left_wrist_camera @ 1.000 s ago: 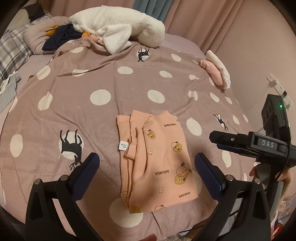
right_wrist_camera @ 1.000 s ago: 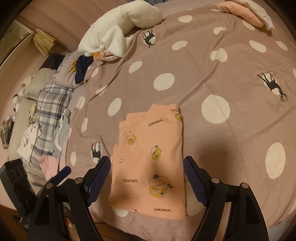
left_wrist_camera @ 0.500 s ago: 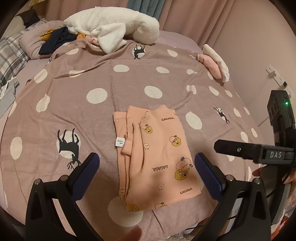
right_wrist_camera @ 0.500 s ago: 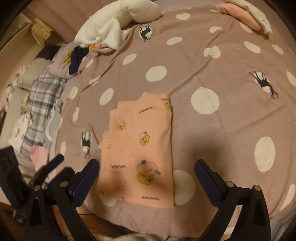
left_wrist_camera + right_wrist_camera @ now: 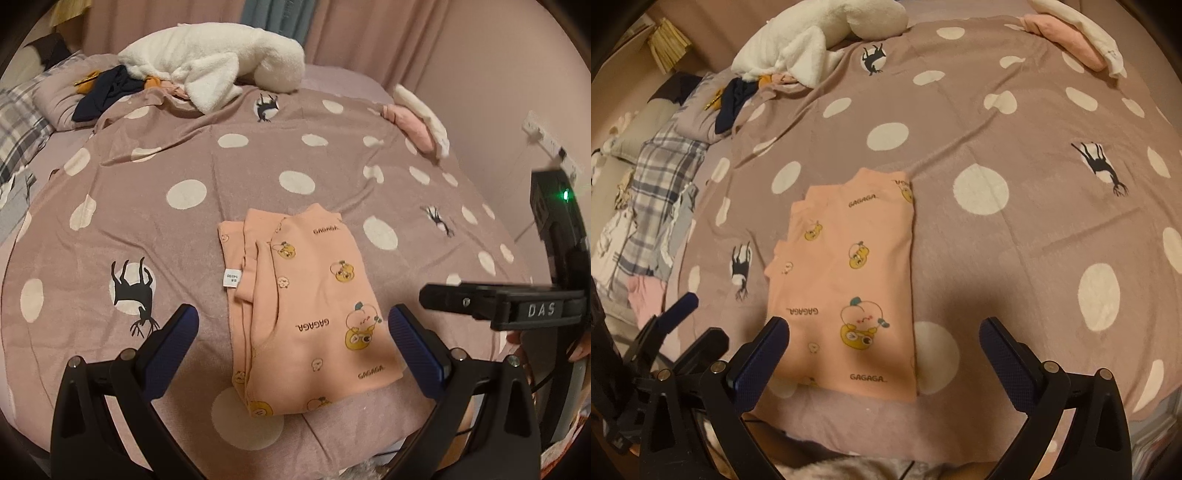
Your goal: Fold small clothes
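Observation:
A small peach garment with cartoon prints lies folded into a narrow rectangle near the front edge of the bed; its layered edges and a white size tag show on its left side. The same garment fills the middle of the right wrist view. My left gripper hovers above its near end, open, nothing between the fingers. My right gripper also hangs open above the near end, touching nothing. In the left wrist view the right gripper's body reaches in from the right.
A mauve polka-dot blanket covers the bed. A white fluffy pile and dark clothes lie at the far end, a pink and white folded stack at the far right. Plaid bedding lies left. The bed's front edge is close below.
The right gripper's jaws have spread wider since a second ago. Both views have shifted slightly; the garment lies unchanged.

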Motion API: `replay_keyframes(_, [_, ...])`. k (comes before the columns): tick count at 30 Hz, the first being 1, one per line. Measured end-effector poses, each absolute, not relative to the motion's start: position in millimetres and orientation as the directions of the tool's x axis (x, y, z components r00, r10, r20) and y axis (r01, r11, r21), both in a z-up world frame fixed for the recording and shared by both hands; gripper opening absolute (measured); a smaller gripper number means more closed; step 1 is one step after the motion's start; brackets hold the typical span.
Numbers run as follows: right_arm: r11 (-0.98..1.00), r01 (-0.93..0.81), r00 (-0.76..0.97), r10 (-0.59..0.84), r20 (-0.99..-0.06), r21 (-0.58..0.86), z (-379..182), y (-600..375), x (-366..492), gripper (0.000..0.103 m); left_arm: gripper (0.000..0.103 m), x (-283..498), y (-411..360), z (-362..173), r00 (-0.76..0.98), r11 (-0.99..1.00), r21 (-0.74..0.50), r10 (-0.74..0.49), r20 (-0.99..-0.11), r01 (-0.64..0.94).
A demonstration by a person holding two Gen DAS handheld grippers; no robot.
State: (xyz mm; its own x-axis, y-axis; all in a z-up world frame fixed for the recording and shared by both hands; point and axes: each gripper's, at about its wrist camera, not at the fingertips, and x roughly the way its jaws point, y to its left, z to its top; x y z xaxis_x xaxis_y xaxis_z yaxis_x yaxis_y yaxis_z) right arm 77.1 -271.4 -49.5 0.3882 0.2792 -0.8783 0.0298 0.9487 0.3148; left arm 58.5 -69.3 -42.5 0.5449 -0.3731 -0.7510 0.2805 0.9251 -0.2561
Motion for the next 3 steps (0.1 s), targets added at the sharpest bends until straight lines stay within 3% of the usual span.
replay_keyframes(3, [0.955, 0.038, 0.387, 0.257, -0.886, 0.294, -53.1, -271.7, 76.2, 0.102, 0.103, 62.0, -65.4, -50.0, 0.538, 0.932, -0.264, -0.359, -0.763, 0.247])
